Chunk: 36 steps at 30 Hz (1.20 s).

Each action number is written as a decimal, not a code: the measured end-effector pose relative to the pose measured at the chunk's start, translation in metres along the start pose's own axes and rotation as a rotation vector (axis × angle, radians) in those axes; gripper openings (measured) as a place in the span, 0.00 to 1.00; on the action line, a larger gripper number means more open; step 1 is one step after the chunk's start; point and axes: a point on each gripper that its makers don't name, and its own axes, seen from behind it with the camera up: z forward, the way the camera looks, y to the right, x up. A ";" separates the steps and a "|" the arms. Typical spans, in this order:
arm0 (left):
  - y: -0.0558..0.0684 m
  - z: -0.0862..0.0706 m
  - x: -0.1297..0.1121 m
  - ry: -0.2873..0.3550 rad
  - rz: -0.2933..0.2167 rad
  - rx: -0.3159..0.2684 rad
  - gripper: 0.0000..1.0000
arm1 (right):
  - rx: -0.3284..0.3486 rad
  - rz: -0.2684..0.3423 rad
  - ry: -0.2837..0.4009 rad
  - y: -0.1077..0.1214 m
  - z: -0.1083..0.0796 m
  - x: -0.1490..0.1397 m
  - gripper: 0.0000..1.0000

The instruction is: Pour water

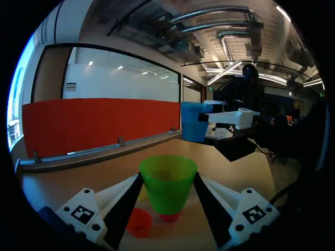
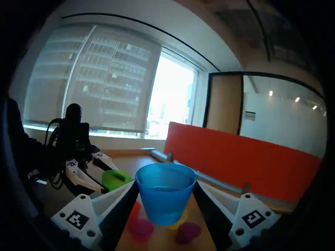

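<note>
The left gripper (image 1: 168, 176) is level, its jaws pinching an upright green cup (image 1: 168, 186) by its sides. The right gripper (image 2: 166, 184) is level too, its jaws pinching an upright blue cup (image 2: 165, 198) with water in it. Beneath them, a small red cup (image 1: 139, 221) and other small coloured cups sit on the wooden table (image 1: 226, 163). Beyond stand an orange partition (image 1: 100, 121) and a bright window (image 2: 171, 100).

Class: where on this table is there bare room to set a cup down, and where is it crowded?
Bare: the table strip between the green cup and the red partition. Crowded: small cups beneath the blue cup.
</note>
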 end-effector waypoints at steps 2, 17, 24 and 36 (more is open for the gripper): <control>0.001 0.001 -0.002 -0.001 -0.002 -0.006 0.86 | 0.003 -0.020 0.000 0.000 0.002 0.003 0.91; 0.012 0.009 -0.011 -0.008 -0.007 -0.041 0.86 | 0.031 -0.211 0.008 -0.004 0.014 0.030 0.91; 0.016 0.012 -0.010 -0.007 -0.007 -0.059 0.86 | 0.048 -0.291 0.006 -0.008 0.019 0.036 0.91; 0.017 0.013 -0.006 -0.002 -0.004 -0.068 0.86 | 0.076 -0.439 0.008 -0.017 0.035 0.042 0.91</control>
